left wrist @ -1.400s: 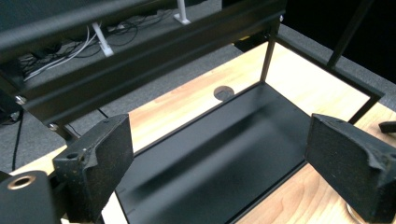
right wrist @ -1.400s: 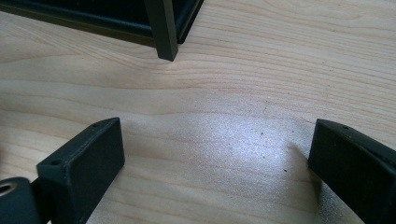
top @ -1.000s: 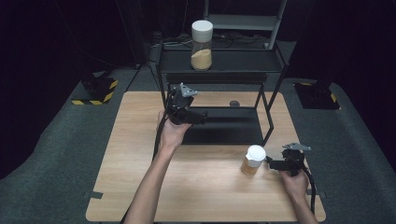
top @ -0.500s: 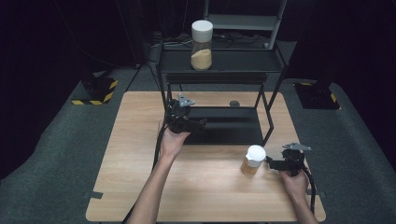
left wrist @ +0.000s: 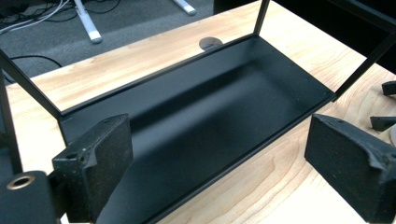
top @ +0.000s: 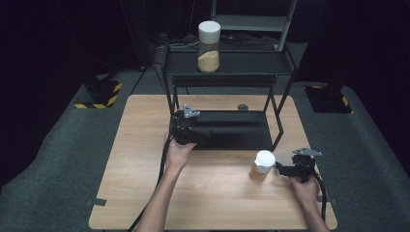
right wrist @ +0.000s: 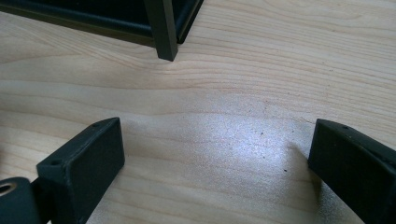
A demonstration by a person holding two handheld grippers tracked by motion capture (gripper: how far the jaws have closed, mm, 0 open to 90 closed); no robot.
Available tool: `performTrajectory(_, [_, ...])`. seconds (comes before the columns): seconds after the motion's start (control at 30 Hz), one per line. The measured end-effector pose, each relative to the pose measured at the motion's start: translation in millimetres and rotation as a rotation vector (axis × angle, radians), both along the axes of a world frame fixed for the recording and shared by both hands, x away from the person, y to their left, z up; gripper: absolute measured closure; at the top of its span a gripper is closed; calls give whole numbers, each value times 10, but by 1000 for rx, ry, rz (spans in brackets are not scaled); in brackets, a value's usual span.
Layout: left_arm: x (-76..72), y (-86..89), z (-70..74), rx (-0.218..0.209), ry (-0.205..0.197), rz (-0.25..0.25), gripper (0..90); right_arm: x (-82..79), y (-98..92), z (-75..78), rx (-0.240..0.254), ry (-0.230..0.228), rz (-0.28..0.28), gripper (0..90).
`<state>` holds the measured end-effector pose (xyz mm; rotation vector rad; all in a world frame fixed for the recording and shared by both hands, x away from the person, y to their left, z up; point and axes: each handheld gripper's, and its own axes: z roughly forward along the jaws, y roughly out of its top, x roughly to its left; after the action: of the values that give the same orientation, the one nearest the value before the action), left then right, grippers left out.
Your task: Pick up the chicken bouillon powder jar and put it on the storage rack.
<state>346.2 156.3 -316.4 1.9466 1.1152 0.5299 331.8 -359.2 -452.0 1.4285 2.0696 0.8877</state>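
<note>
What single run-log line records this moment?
left hand-held gripper: open, at rack's bottom shelf | right hand-held gripper: open, beside small jar | big jar: on top shelf

L hand-held gripper (top: 186, 126) is lower than 1 s ago: in the high view it drops from above the rack's lower shelf (top: 232, 129) toward that shelf's front-left corner, and the L hand (top: 178, 151) & forearm slide down-frame w/ it, closer to the counter (top: 145, 164). Most of that drop comes in the first half sec; after that it's only a slight settle. In the L gripper view its jaws now frame the shelf from low & close.
</note>
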Motion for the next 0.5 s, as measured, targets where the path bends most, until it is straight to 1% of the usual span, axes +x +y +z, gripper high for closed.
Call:
performTrajectory(0.07, [3, -6, -35, 2, 6, 0, 79, 0, 0, 0, 0, 0, 0, 30])
performTrajectory(0.17, [4, -15, -102, -9, 15, 3, 79, 0, 0, 0, 0, 0, 0, 30])
performTrajectory(0.33, [-3, -44, -200, 0, 25, 0, 78, 0, 0, 0, 0, 0, 0, 30])
performTrajectory(0.37, [-3, -44, -200, 0, 25, 0, 78, 0, 0, 0, 0, 0, 0, 30])
performTrajectory(0.4, [-11, -60, -241, 7, 27, 0, 78, 0, 1, 1, 0, 1, -1, 30])
performTrajectory(0.5, [-23, -73, -317, 5, 29, 1, 78, 0, 0, 0, 0, 0, 0, 30])
